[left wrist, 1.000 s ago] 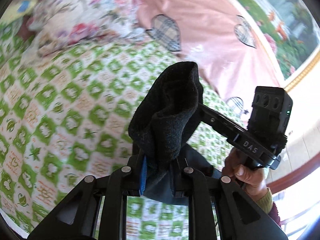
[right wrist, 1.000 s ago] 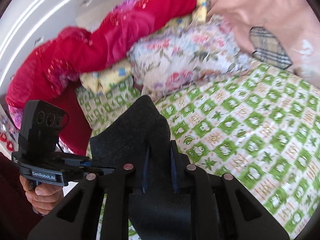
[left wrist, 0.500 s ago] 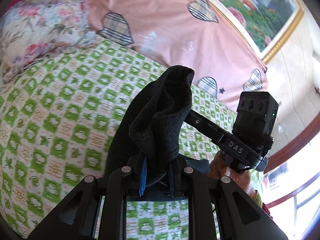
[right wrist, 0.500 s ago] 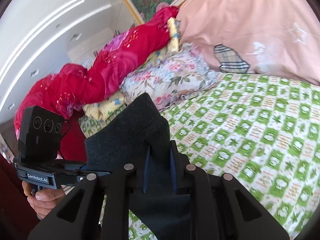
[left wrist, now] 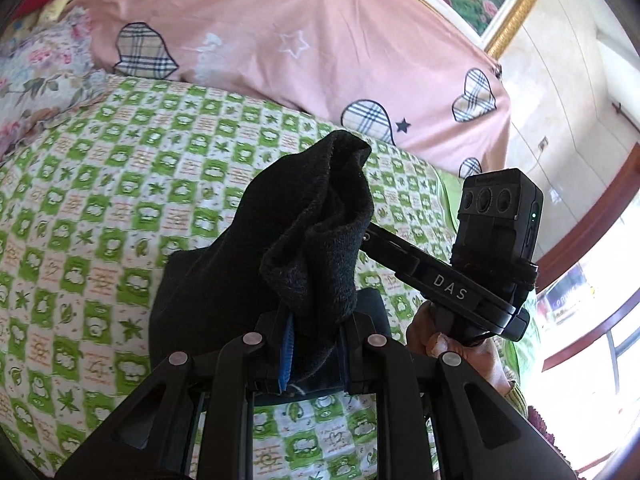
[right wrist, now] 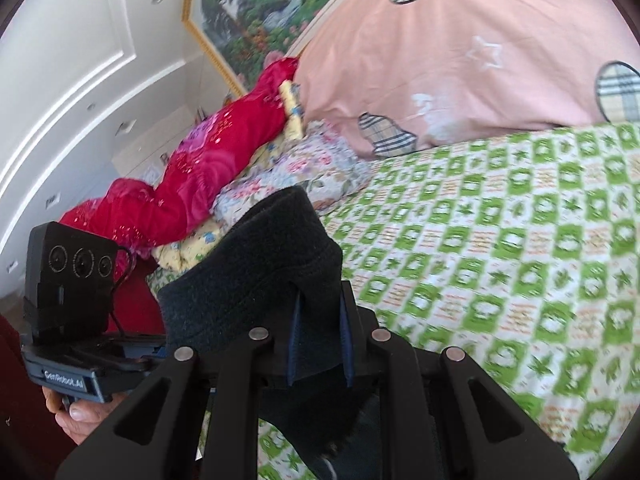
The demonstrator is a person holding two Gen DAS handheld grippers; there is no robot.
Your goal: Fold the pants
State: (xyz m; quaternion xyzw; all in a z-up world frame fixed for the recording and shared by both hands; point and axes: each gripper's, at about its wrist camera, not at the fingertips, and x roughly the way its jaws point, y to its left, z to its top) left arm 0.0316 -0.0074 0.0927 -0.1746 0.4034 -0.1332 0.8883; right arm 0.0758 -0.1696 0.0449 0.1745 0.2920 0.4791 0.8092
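Note:
The black fleece pants (left wrist: 316, 240) are held up above the bed between both grippers. My left gripper (left wrist: 314, 340) is shut on a bunched edge of the pants, which stands up past its fingers. My right gripper (right wrist: 318, 340) is shut on another edge of the pants (right wrist: 256, 280). In the left wrist view the right gripper's body (left wrist: 492, 248) and the hand holding it are close on the right. In the right wrist view the left gripper's body (right wrist: 68, 292) is close on the left. The rest of the pants hangs below, mostly hidden.
A green-and-white checked bedsheet (left wrist: 100, 184) covers the bed. A pink duvet with plaid hearts (left wrist: 304, 40) lies at the far side. Floral pillows (right wrist: 296, 168) and a red blanket (right wrist: 208, 168) are piled at the left. A framed painting (right wrist: 256, 12) hangs on the wall.
Both grippers have lifted and tilted upward with the pants in them; more of the pink duvet and wall is now in view. Both grips stay shut.

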